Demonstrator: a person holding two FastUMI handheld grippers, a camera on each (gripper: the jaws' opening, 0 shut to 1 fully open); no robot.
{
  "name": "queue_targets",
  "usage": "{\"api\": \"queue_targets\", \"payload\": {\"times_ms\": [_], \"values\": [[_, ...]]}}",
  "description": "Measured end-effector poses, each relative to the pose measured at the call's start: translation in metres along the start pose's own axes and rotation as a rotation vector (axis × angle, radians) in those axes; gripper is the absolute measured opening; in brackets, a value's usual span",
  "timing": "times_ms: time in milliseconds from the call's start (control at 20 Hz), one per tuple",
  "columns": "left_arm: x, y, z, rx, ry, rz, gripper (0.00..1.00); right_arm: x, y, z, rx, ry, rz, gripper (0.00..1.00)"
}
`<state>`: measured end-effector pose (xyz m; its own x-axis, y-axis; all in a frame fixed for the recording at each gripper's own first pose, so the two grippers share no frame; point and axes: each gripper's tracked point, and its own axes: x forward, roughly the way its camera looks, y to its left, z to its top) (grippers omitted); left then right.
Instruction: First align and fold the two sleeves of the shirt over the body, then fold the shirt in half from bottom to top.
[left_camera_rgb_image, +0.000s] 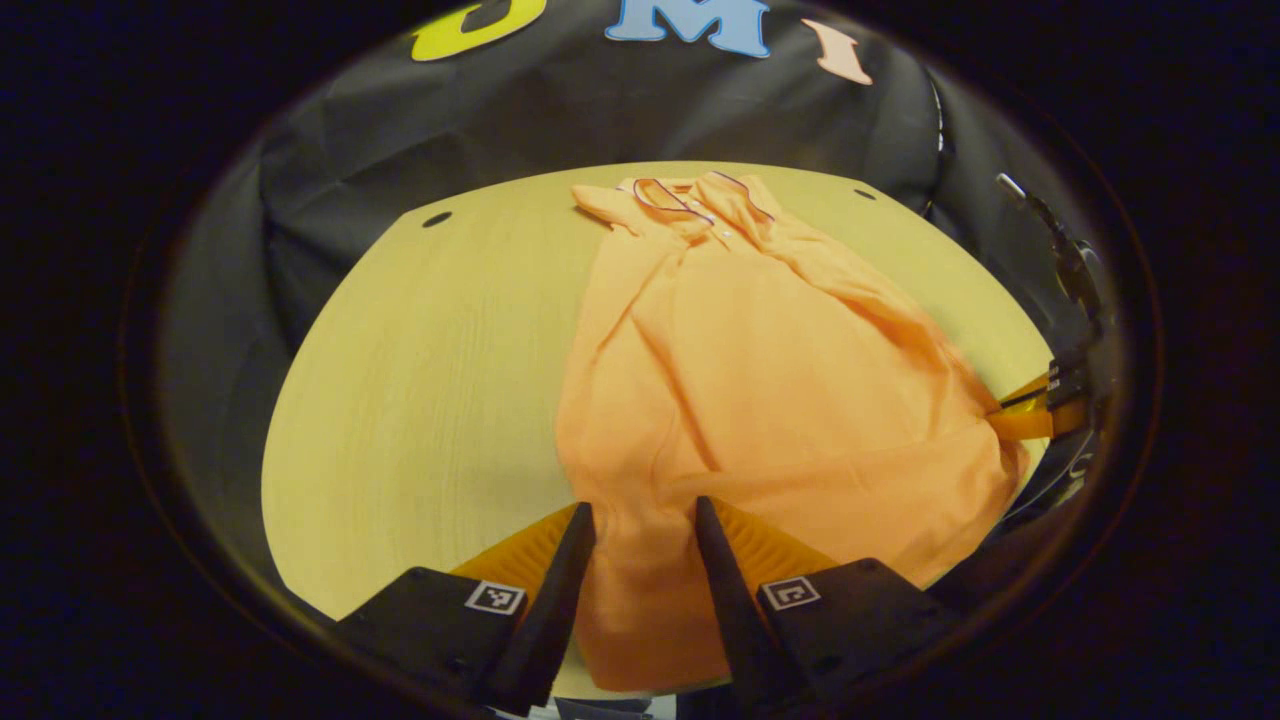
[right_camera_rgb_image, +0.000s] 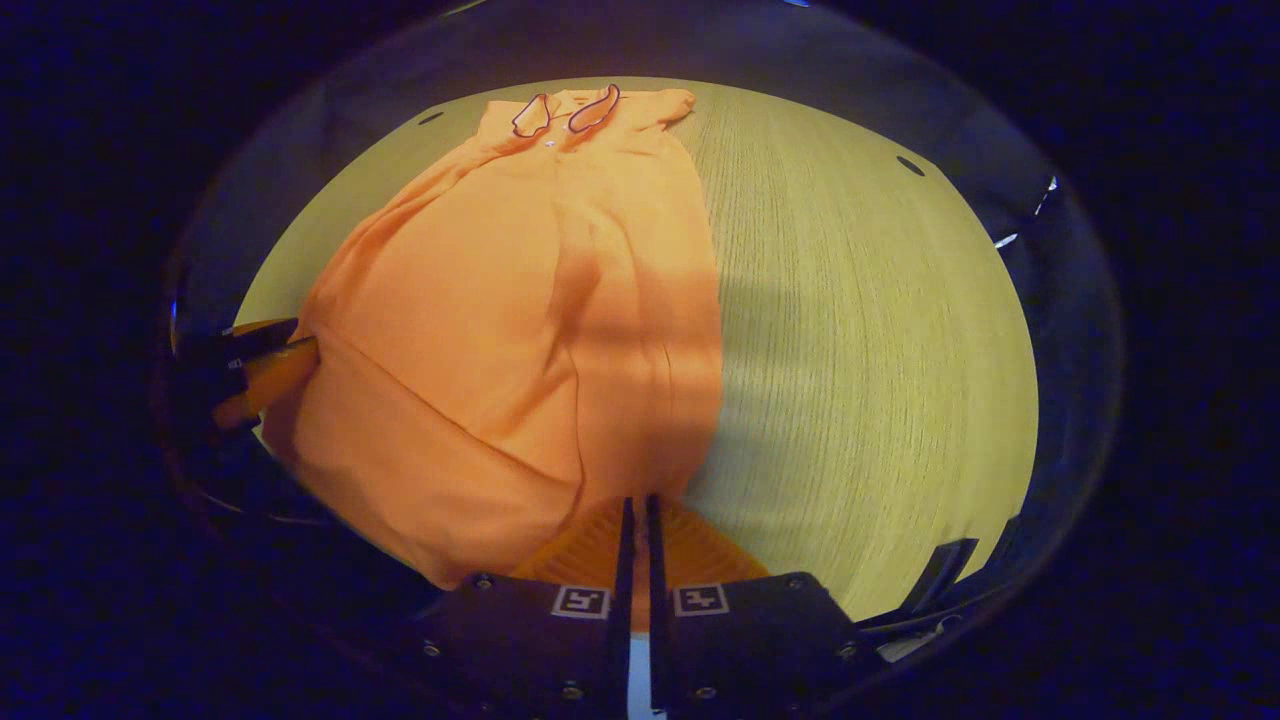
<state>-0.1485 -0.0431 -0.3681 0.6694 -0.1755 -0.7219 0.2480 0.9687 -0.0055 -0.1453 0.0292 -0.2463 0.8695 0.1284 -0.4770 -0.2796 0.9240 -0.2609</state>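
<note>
Orange shirt (left_camera_rgb_image: 760, 390) lies lengthwise on the pale wooden desk (left_camera_rgb_image: 420, 400), collar (left_camera_rgb_image: 690, 200) at the far end, sleeves folded in over the body. The left tool (left_camera_rgb_image: 645, 520) stands apart over the near hem. The right tool (right_camera_rgb_image: 637, 510) is pinched together on the hem's other corner.

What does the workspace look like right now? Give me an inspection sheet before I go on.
Surface: round wooden table, small holes near its far edge.
Job's things: orange shirt lying lengthwise, collar at the far end, sleeves folded in.
Clutter: nothing seen.
Grippers: left gripper open, straddling the shirt's near hem; right gripper closed at the hem's corner.
Cables: nothing seen.
Surroundings: black cloth wall.
</note>
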Motion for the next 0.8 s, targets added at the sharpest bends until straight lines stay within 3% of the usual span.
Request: {"api": "queue_targets", "payload": {"times_ms": [50,200,250,350,400,500,800], "values": [[0.001,0.001,0.001,0.004,-0.006,0.003,0.71,0.0,0.0,0.0,-0.006,0.004,0.0,0.08],[0.004,0.005,0.004,-0.001,-0.011,0.014,0.2,0.0,-0.001,0.0,0.004,0.007,0.001,0.07],[0.004,0.003,0.003,0.006,-0.007,0.013,0.13,-0.001,-0.001,0.0,0.009,0.007,0.001,0.08],[0.005,0.004,0.006,0.022,-0.004,0.018,0.13,0.0,0.0,0.001,0.013,0.002,0.002,0.08],[0.005,0.003,0.005,0.032,-0.003,0.021,0.06,-0.004,0.0,0.002,0.022,-0.014,0.0,0.08],[0.005,0.004,0.007,0.03,0.001,0.017,0.06,-0.001,0.0,0.003,0.027,-0.012,0.004,0.0],[0.009,0.013,0.035,-0.024,-0.026,0.017,0.06,-0.006,0.001,0.029,0.113,-0.045,0.042,0.0]]}}
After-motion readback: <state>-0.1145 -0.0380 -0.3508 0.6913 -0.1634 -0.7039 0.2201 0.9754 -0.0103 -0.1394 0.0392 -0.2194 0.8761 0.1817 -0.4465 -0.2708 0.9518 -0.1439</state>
